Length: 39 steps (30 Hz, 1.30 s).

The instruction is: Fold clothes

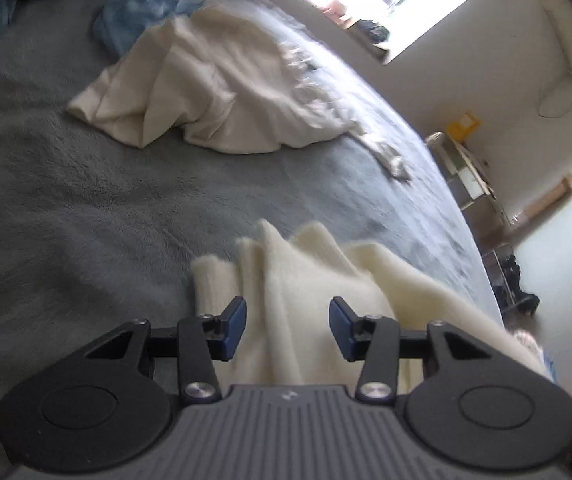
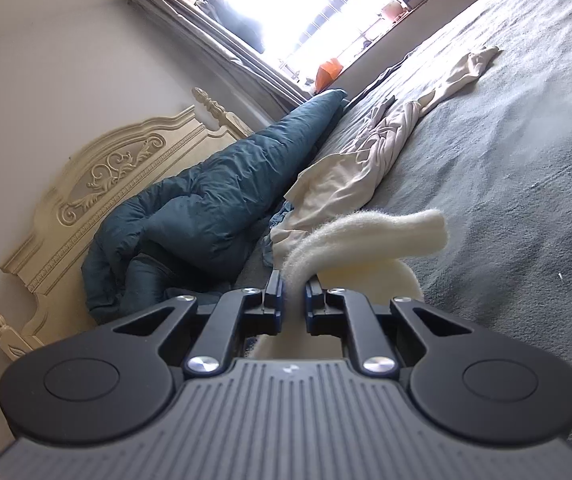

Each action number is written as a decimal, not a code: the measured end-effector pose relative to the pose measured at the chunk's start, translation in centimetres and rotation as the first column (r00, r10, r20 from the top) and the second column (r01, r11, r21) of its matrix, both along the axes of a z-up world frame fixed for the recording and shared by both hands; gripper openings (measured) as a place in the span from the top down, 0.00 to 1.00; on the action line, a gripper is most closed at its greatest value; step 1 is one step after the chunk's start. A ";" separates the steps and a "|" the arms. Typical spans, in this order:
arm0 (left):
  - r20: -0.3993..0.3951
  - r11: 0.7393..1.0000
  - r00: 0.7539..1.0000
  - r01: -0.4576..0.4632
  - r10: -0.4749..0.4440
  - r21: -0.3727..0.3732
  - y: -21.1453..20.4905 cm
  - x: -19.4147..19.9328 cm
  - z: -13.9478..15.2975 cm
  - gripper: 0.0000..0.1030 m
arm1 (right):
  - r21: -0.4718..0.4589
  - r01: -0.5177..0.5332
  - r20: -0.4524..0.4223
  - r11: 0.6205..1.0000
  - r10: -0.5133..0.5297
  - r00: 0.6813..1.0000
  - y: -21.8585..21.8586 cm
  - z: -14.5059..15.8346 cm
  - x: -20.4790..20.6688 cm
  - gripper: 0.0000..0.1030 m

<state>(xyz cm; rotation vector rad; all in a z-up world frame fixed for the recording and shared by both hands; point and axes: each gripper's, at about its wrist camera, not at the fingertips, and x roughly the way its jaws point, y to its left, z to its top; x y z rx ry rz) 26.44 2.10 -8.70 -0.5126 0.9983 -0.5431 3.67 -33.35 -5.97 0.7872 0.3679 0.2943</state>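
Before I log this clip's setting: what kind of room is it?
Most likely a bedroom: a carved headboard, a teal duvet bunched against it, and a bed under a grey blanket strewn with clothes.

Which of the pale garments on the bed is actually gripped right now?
The fluffy cream fleece piece: the right gripper is shut on its edge. The smooth beige garment lies crumpled farther up the grey bedspread, untouched. The left gripper is open.

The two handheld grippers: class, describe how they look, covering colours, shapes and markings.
The left gripper and right gripper match: a grey ribbed body with a small pale logo, two round black discs at its sides, black linkage arms with silver screws, and black fingers faced with blue pads. No cables or sleeves show.
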 end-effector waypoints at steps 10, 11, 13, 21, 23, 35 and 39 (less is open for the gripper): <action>0.115 0.998 0.993 -0.011 0.004 0.058 -3.5 2.2 -0.3 0.88 | 0.007 -0.016 0.005 1.000 0.016 1.000 -0.2 -0.1 0.6 0.91; 0.164 0.999 0.986 -0.017 0.009 0.046 -3.2 1.5 0.0 0.89 | 0.010 -0.019 0.007 1.000 0.019 1.000 -0.2 -0.1 0.6 0.91; 0.265 0.998 0.964 -0.045 0.032 0.042 -2.8 0.3 0.5 0.91 | 0.015 -0.023 0.008 1.000 0.023 1.000 -0.2 -0.3 0.6 0.91; 0.301 0.975 0.952 -0.025 -0.044 0.222 -3.8 -0.3 -0.4 0.72 | 0.016 -0.027 0.007 1.000 0.027 1.000 0.0 -0.5 0.8 0.91; 0.352 0.977 0.936 -0.064 -0.011 0.201 -2.7 -1.1 0.8 0.68 | 0.011 -0.025 0.011 1.000 0.025 1.000 0.0 -0.4 0.7 0.91; 0.263 0.988 0.955 0.116 -0.138 0.097 -2.0 -5.9 3.1 0.70 | 0.005 -0.048 0.036 0.999 0.047 0.998 1.0 0.4 2.0 0.91; 0.243 0.996 0.968 0.073 -0.060 -0.045 1.8 -9.1 1.6 0.70 | -0.115 -0.161 -0.032 0.980 0.158 0.987 4.9 0.6 4.8 0.91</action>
